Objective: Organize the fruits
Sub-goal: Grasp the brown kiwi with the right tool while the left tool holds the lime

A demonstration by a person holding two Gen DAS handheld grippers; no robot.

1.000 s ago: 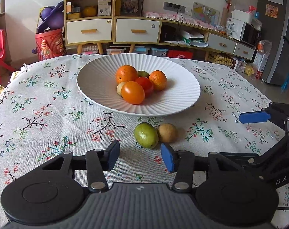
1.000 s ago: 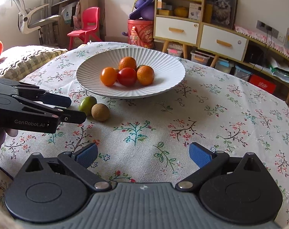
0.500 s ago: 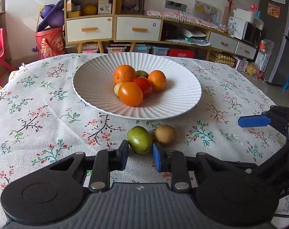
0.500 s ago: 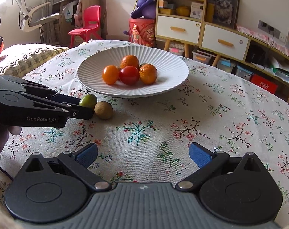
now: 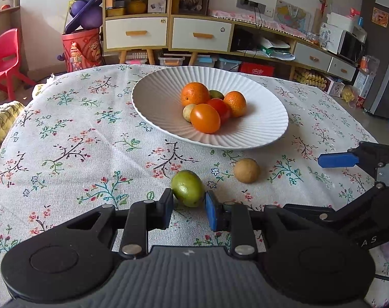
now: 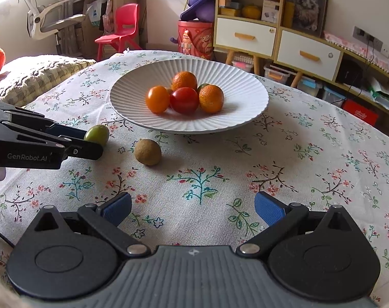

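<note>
A white ribbed plate (image 5: 153, 102) (image 6: 245, 107) holds several fruits: oranges, a red tomato (image 6: 184, 100), an orange tomato (image 5: 205, 118) and small pieces behind them. My left gripper (image 5: 189, 205) (image 6: 91, 143) is shut on a green lime (image 5: 187, 188) (image 6: 97, 134), low over the floral tablecloth in front of the plate. A brown kiwi (image 5: 246, 170) (image 6: 147, 152) lies on the cloth just right of the lime. My right gripper (image 6: 193, 209) is open and empty, nearer the table's front edge; one of its blue fingertips (image 5: 337, 159) shows in the left wrist view.
The floral tablecloth (image 6: 297, 166) covers the round table. A cushion (image 6: 38, 73) lies past the left edge. Cabinets with drawers (image 5: 166, 33), a red bucket (image 5: 80, 48) and a red chair (image 6: 120, 30) stand behind the table.
My left gripper has closed in on the green lime and shut on it, then shifted left with it, away from the kiwi. The right gripper has barely moved.
</note>
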